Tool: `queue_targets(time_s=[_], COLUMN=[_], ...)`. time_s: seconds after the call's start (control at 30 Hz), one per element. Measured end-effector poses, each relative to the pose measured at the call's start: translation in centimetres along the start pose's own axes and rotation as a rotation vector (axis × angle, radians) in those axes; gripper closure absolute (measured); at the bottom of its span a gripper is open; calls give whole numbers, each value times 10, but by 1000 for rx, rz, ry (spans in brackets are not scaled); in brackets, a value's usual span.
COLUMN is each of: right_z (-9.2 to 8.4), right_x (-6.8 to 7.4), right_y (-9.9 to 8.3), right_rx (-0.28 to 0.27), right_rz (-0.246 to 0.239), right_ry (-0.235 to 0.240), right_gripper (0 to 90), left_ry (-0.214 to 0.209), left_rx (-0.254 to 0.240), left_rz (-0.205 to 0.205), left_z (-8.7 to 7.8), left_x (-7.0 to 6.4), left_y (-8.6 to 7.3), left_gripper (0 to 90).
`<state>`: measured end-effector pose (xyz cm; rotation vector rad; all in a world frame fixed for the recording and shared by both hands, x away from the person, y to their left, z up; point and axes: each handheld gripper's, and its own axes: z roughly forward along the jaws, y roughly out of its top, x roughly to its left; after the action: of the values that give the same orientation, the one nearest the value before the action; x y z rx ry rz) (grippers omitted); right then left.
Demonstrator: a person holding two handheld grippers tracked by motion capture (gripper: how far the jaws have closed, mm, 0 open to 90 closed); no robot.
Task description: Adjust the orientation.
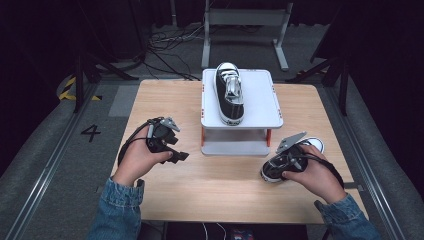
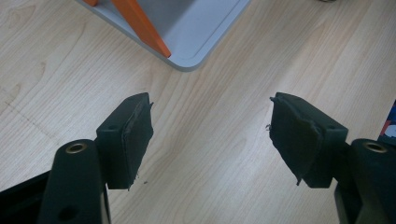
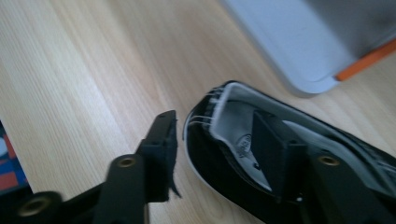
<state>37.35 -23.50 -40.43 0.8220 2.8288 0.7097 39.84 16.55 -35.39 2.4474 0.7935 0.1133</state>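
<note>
1. Sneaker number two (image 1: 280,165) lies on the desk (image 1: 225,185) at the near right, just off the right front corner of the white stand (image 1: 260,100), and our right gripper (image 1: 289,156) is right on top of it.
2. From the right gripper view we see the jaws apart and straddling the heel wall: one jaw sits inside the shoe's opening (image 3: 243,135), the other outside, with a gap left between it and the heel. Not clamped yet, we judge.
3. Its long axis runs from the heel at the jaws away toward the toe (image 1: 315,145), which points to the desk's right edge.
4. Our left gripper (image 1: 167,145) hovers over bare wood on the left, jaws wide apart with nothing between them, the stand's corner (image 2: 187,56) ahead of it.
5. Its mate (image 1: 229,92) already rests on the stand's top, toe pointing away from us.
6. So the right hand (image 1: 315,177) is plainly the nearer one; we reckon closing on that heel wall comes next.
</note>
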Motion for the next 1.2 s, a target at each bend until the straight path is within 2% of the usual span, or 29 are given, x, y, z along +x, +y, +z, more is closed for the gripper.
queue_targets(time_s=[0.03, 0.07, 0.1, 0.13, 0.2, 0.27, 0.3, 0.37, 0.57, 0.6, 0.63, 0.67, 0.7, 0.8, 0.87, 0.9, 0.93, 0.97, 1.0, 1.03, 1.1, 1.17, 1.2], right_z=[3, 6, 5, 5, -5, -7, -13, -14, -40, -40, -46, -46, -49, -50, -50, -52, -53, -55, -57, -62, -64, -74, -74], right_x=[2, 3, 4, 4, 1, 1, 1, 1, 5, 5, 6, 6, 8, 10, 12, 12, 10, 9, 8, 7, 6, -2, -2], right_y=[1, 2, 2, 2, 0, -1, -5, -6, -22, -22, -29, -29, -35, -40, -47, -48, -49, -50, -50, -52, -52, -55, -55], right_rx=[18, 36, 47, 47, 45, 44, 61, 66, 111, 111, 138, 138, 179, 210, 251, 237, 200, 161, 139, 103, 83, 37, 37], right_rz=[-11, -58, -36, -36, -35, -30, -25, -26, -20, -20, -24, -24, -24, -19, 16, 35, 82, 103, 104, 111, 114, 137, 137], right_ry=[3, -37, -37, -37, -1, 13, 37, 39, 78, 78, 92, 92, 105, 123, 149, 146, 140, 134, 129, 105, 93, -3, -3], right_gripper=[608, 674, 698, 698, 762, 762, 762, 762, 747, 747, 730, 730, 723, 728, 715, 698, 649, 607, 594, 535, 531, 480, 480], left_ry=[1, -2, -2, -2, -7, -4, -7, -10, -22, -23, -28, -28, -31, -36, -43, -43, -43, -44, -43, -51, -50, -46, -46], left_rx=[0, -3, -2, -2, 0, 4, 5, 2, 2, 2, 6, 6, 5, 9, 8, 11, 11, 13, 14, 15, 18, 18, 18], left_rz=[0, 0, 5, 5, 3, 10, 9, 6, 24, 27, 32, 32, 35, 45, 50, 48, 57, 56, 60, 61, 63, 58, 58], left_z=[0, 1, 1, 1, 1, 1, 3, 4, 7, 7, 9, 9, 11, 13, 14, 15, 16, 17, 17, 19, 19, 18, 18], left_x=[0, -1, -1, -1, -2, -1, 0, 0, 0, 0, 0, 0, 0, 0, 0, 0, 0, 0, 0, -1, -1, 0, 0], left_y=[0, 0, 0, 0, 1, 1, 2, 3, 10, 11, 14, 14, 16, 19, 21, 22, 23, 24, 25, 26, 26, 25, 25], left_gripper=[305, 305, 305, 305, 305, 305, 305, 305, 306, 306, 306, 305, 305, 305, 305, 305, 305, 305, 305, 305, 305, 304, 305])
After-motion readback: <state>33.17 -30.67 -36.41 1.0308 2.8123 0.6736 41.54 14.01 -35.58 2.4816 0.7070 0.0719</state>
